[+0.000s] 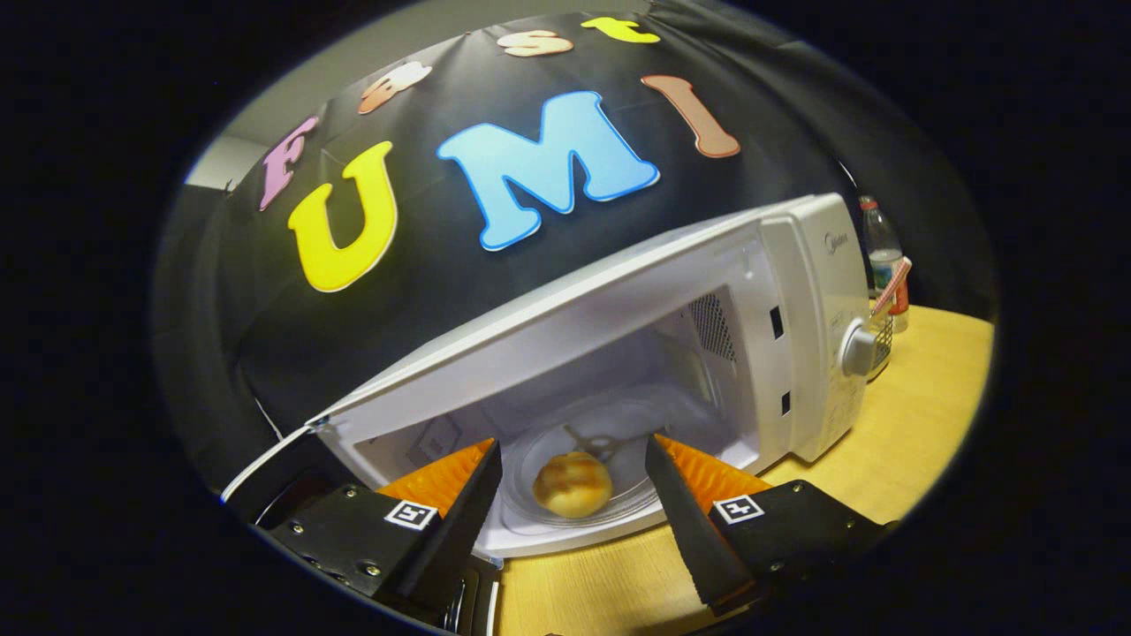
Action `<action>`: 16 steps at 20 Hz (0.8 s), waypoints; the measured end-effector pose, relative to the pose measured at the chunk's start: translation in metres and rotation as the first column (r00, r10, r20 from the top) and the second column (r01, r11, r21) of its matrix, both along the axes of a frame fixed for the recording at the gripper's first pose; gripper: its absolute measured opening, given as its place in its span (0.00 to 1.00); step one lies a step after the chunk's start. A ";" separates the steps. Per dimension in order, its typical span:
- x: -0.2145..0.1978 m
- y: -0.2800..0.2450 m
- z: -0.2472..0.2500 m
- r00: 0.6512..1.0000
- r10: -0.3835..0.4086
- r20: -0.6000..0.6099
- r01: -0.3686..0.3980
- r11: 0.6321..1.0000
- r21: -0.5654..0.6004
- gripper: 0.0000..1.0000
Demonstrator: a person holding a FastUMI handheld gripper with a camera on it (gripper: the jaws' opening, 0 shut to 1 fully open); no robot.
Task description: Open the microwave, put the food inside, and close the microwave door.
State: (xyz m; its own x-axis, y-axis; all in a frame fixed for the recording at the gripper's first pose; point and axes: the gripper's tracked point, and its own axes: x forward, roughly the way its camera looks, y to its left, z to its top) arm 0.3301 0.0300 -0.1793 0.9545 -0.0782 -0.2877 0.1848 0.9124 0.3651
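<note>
Both fingers of the gripper [574, 459] stood spread wide, gripping nothing; the bun [573, 484] sat between and just beyond them on the glass turntable [618, 424] inside the open microwave [707, 327]. Food looked placed, so door closing was the step left. The door [274, 481] hung swung out past the left finger, edge-on. Best to get behind its outer edge and push in one smooth arc until latched, keeping clear of the wooden table [919, 415] and the bottle [884, 256].

white microwave [795, 291] open on wooden table, golden bun [573, 484] on its glass turntable [618, 424]
</note>
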 end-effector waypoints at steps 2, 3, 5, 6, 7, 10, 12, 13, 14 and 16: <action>-0.025 0.004 0.018 1.000 0.021 0.009 -0.020 0.998 -0.056 0.98; -0.037 0.006 0.027 1.000 0.026 0.012 -0.025 0.996 -0.081 0.98; -0.062 0.011 0.044 0.999 0.038 0.020 -0.036 0.993 -0.113 0.98; -0.075 0.015 0.053 0.998 0.047 0.029 -0.043 0.991 -0.128 0.98; -0.088 0.018 0.062 0.998 0.056 0.036 -0.050 0.988 -0.146 0.98; -0.128 0.031 0.083 0.994 0.097 0.052 -0.086 0.978 -0.188 0.98; -0.153 0.042 0.094 0.990 0.128 0.065 -0.113 0.973 -0.200 0.98; -0.166 0.048 0.098 0.987 0.142 0.070 -0.125 0.970 -0.207 0.98; -0.177 0.053 0.102 0.985 0.155 0.072 -0.137 0.967 -0.214 0.98; -0.198 0.066 0.111 0.979 0.189 0.082 -0.166 0.959 -0.228 0.98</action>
State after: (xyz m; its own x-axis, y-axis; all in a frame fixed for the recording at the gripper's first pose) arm 0.1320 0.0963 -0.0685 0.9821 0.0452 -0.1831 -0.0154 0.9869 0.1609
